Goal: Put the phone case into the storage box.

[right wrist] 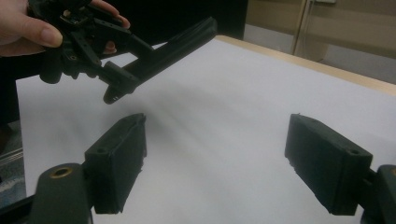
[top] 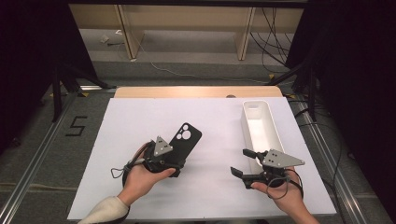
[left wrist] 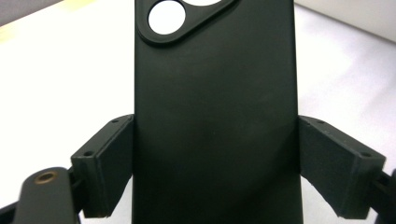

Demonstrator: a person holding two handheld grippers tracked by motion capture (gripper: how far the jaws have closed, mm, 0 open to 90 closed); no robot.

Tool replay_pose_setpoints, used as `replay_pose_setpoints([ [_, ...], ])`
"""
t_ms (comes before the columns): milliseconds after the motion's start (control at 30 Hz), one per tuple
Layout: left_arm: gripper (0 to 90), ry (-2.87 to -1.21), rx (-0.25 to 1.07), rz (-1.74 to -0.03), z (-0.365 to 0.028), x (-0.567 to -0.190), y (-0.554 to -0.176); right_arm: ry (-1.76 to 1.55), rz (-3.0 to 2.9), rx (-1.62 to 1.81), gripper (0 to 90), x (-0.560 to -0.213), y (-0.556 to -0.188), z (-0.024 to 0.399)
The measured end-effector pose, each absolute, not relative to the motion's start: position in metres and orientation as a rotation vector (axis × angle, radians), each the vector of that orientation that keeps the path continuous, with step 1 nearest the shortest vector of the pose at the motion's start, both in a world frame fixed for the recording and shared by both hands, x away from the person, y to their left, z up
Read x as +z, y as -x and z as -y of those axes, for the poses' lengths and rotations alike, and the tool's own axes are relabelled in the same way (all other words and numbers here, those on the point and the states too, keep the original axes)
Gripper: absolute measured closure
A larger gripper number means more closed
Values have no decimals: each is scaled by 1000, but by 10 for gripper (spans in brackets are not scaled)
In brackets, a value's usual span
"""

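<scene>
Step in hand, as judged: carrying. The left tongs (top: 180, 156) are clamped across the lower sides of a phone case (top: 186, 140), held clear of the white worktop (top: 140, 126), left of centre. The right tongs (top: 242, 163) stand apart, nothing between them, just beside the near end of the white tray (top: 275, 130). Likely next: move the case right to the tray, or hand it over. Case: matte black, flat, with round camera holes at the far end.
</scene>
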State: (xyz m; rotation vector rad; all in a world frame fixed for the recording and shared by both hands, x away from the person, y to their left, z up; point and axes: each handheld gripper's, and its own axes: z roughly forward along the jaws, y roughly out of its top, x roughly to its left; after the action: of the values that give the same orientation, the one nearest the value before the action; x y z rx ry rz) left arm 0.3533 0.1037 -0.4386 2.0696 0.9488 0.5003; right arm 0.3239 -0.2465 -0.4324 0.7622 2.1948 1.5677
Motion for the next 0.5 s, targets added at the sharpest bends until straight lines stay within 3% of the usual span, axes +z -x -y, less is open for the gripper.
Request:
replay_pose_setpoints([
  [500,154,-2063,503,-918,-100,-437,-350,-770,-2193,1571,220,-433,-325,245],
])
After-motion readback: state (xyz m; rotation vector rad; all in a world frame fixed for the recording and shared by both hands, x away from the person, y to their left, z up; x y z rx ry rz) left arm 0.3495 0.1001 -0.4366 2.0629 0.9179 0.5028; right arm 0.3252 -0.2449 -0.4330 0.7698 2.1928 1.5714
